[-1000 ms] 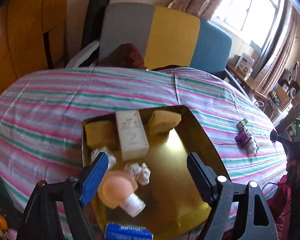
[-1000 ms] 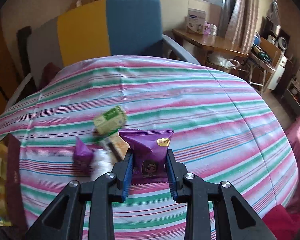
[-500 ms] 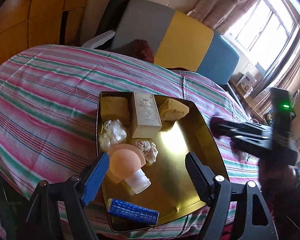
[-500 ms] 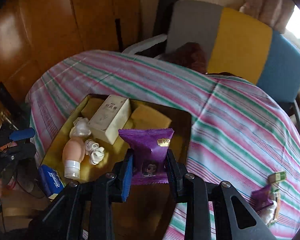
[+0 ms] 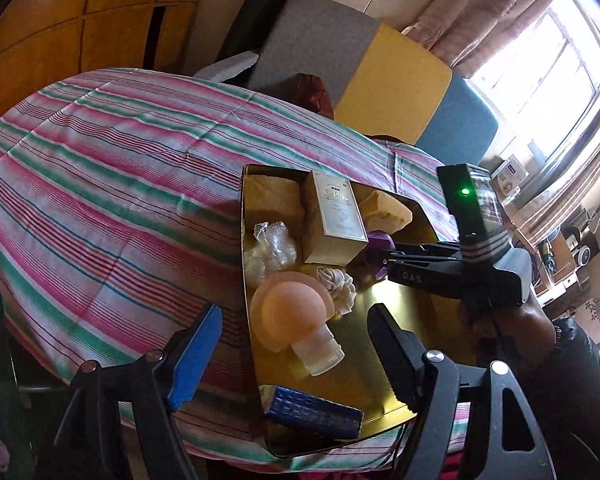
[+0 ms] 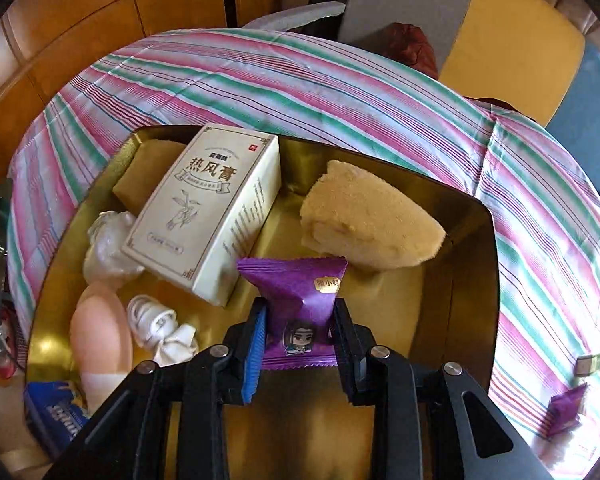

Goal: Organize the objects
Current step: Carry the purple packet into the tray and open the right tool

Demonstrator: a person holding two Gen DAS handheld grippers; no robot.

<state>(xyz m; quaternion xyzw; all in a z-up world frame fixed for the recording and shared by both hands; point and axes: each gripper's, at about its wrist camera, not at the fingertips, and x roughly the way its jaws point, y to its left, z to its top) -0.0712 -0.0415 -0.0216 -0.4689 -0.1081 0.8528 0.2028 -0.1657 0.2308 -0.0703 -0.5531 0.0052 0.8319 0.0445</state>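
The left gripper point(image 5: 296, 354) hung over the tray's point(image 6: 476, 288) near edge, jaws wide with nothing between them but narrowing; they might have bumped the peach bottle point(image 5: 296, 320) below. The right gripper point(image 6: 298, 350) pinched a purple snack packet point(image 6: 300, 304) above the tray's bare middle. Let go carelessly, the packet could have landed on the white box point(image 6: 208, 212) or the sponge point(image 6: 368, 224) beside it.

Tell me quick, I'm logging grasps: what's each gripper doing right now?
Left gripper: fingers apart and closing, nothing between them, above the gold tray.
Right gripper: shut on the purple snack packet.
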